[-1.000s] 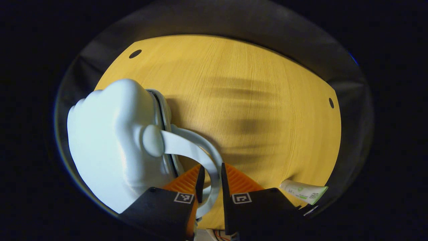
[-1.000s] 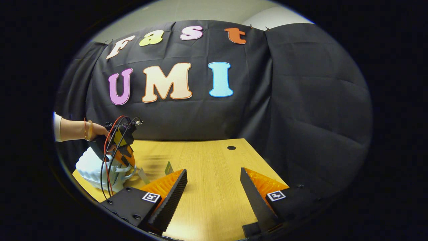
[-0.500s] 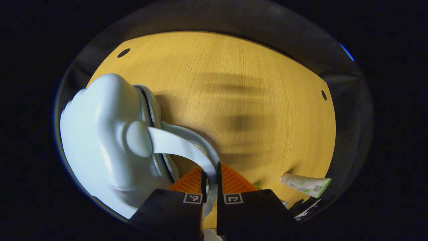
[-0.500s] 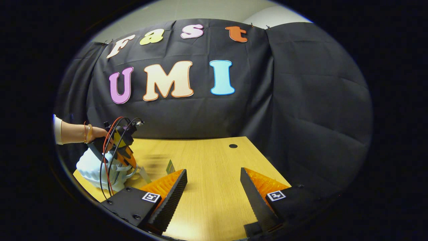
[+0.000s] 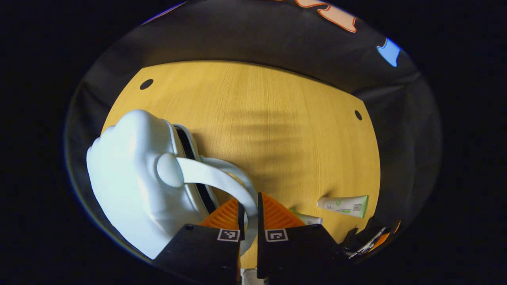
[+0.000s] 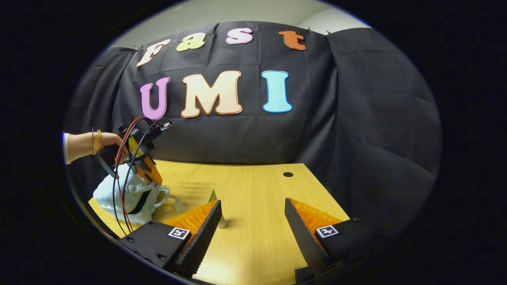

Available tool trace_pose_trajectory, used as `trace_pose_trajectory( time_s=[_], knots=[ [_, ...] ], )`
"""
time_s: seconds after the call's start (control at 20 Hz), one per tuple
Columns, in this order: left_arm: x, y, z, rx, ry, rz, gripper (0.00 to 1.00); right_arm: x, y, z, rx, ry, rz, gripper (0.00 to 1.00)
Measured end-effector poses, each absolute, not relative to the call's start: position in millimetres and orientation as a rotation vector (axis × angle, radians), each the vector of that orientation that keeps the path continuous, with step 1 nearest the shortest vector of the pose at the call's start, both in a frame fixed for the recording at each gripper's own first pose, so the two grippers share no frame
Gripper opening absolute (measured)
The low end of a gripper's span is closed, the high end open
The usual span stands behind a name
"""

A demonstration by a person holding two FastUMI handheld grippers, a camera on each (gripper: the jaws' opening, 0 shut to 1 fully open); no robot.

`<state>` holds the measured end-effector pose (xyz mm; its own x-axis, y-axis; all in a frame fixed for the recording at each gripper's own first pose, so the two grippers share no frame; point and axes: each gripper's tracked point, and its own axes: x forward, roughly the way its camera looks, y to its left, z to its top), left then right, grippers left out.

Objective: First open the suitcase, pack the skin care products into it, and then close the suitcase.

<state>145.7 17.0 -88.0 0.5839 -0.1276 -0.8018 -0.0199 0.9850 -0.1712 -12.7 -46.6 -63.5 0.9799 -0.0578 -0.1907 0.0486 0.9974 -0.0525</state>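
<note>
A pale blue hard-shell suitcase [image 5: 130, 186] lies at the table's left, with a dark gap showing between its two halves. My left gripper [image 5: 249, 200] is shut on its curved handle [image 5: 214, 178]. In the right gripper view the same suitcase [image 6: 115, 196] sits at the far left under that gripper, which a hand [image 6: 107, 141] holds. A white and green tube [image 5: 342, 206] lies flat to the right, and a second tube [image 5: 308, 218] is partly hidden by a finger. My right gripper [image 6: 252, 202] is open above the table with nothing between its fingers.
The wooden table [image 6: 253, 245] has round cable holes [image 6: 288, 174] near its far corners. Black cloth walls it in at the back and right. A tube's end [image 6: 213, 195] peeks out behind my right gripper's left finger.
My left gripper closed on the suitcase handle, then rose and tilted back. A dark gap has opened between the suitcase halves. The right gripper shifted only slightly.
</note>
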Motion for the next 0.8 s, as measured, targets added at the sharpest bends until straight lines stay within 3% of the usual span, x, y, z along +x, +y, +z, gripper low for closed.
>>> trace_pose_trajectory(
  time_s=[0.4,0.8],
  knots=[
    [81,49,8,-0.230,0.812,-0.105,0.09,-2,-15,-59,-0.025,0.174,0.024,0.99],
    [14,159,70,-0.269,0.669,0.017,0.09,0,16,-57,-0.023,0.152,0.057,0.99]
  ],
)
